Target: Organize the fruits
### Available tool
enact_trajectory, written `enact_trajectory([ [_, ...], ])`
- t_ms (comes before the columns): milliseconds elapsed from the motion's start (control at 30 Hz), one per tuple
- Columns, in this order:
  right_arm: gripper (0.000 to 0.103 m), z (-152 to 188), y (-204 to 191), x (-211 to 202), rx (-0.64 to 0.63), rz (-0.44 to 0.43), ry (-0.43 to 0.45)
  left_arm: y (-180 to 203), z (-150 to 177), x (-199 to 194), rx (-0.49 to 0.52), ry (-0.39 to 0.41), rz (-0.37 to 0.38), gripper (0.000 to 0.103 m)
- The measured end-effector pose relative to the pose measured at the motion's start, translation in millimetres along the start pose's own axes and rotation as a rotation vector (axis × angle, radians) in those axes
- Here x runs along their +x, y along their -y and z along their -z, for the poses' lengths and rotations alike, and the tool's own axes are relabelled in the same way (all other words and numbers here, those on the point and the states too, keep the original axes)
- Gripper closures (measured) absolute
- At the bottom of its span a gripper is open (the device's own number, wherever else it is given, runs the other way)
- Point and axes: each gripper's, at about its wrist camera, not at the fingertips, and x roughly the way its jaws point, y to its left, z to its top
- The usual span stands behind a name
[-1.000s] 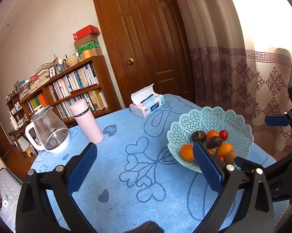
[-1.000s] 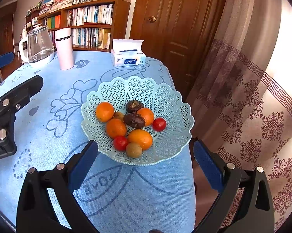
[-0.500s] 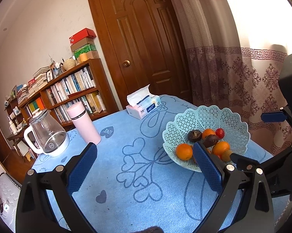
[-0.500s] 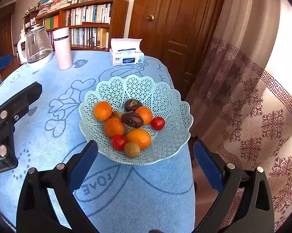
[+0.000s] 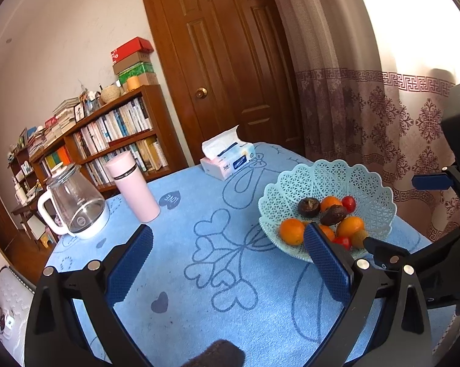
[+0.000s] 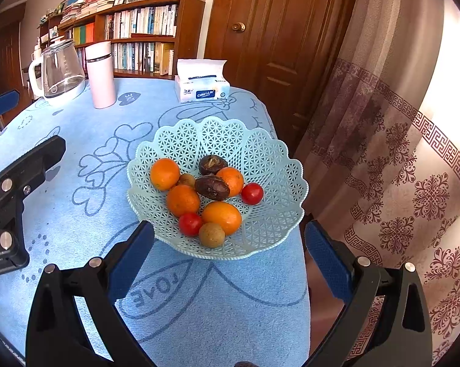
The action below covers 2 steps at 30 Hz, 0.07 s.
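The left claw (image 5: 226,253) is spread wide and holds nothing, poised over the blue bench (image 5: 199,275) with bare cloth between its pads. From this wrist the basket (image 5: 370,183) sits right of centre, partly behind the claw's right finger, with the fruits (image 5: 324,217) heaped low in it: oranges, dark wrinkled pieces, small red ones. Well apart at the far left stand a kettle (image 5: 73,208) and a pink flask (image 5: 133,189), and a tissue box (image 5: 226,160) lies at the far edge; these seem parked away from the basket so they leave working room around it. The right claw's arm crosses the lower right corner. From the right wrist, the right claw (image 6: 228,250) is likewise fully apart and empty, hanging just short of the basket's (image 6: 260,140) near rim, lined up on it. The fruits (image 6: 205,192) lie bunched toward the near side of the bowl, a tan one (image 6: 211,235) and a red one (image 6: 190,224) closest to the pads, which would make them the easiest first picks, I judge. The basket sits close to the bench's (image 6: 76,140) right edge, beside the curtain (image 6: 398,153), so a careless nudge could tip it off. No fruit lies loose on the cloth, so the sorting looks either unstarted or finished; I cannot tell which
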Motion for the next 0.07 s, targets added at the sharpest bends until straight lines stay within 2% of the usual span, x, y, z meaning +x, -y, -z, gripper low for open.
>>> enact_trajectory([
  [67, 0.003, -0.1, -2.9, 0.4, -0.004, -0.007, 0.0, -4.9, 3.9, 0.2, -0.01, -0.009, -0.008, 0.005],
])
